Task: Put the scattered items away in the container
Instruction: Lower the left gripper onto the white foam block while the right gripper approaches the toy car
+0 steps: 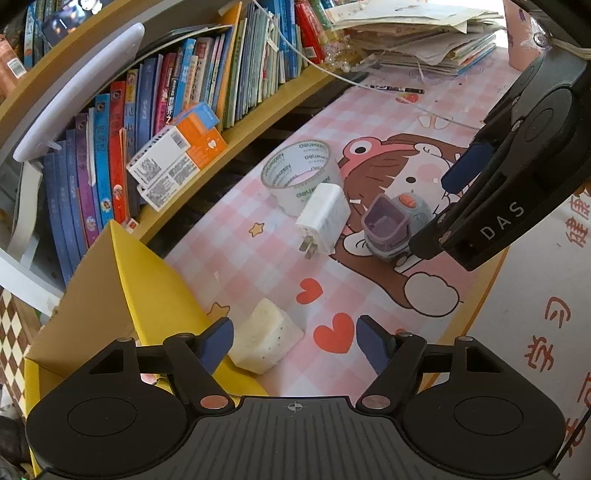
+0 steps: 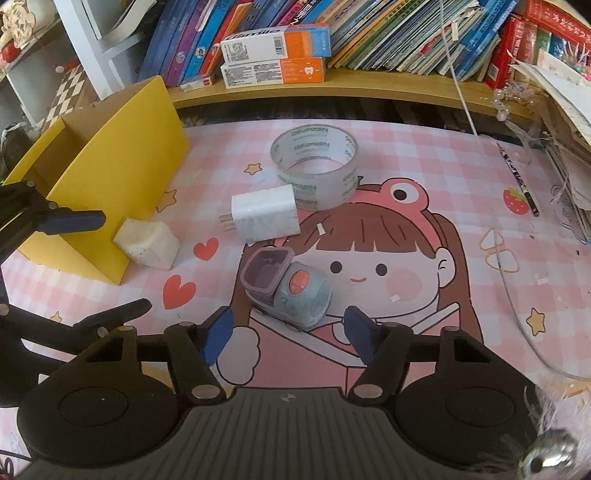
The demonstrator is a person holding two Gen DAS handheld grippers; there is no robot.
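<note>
Left tool [image 1: 294,341] parted beside eraser [image 1: 265,341]; right tool [image 2: 288,330] parted around toy car [image 2: 291,291].

We see even, bright daylight in both views. Glare washes out the paper stack [image 1: 417,33] far ahead of the left tool. Shadows beneath objects stay soft. Fisheye distortion bends the shelf edge [image 2: 332,88]; corners darken and blur slightly.

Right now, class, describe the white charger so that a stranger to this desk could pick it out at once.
Find the pink checked desk mat with the cartoon girl. Just above her hair lies a clear tape roll, and the white charger rests against its near left side. It is the only smooth white block with two metal prongs, unlike the speckled, lumpy eraser beside the yellow box.
</note>
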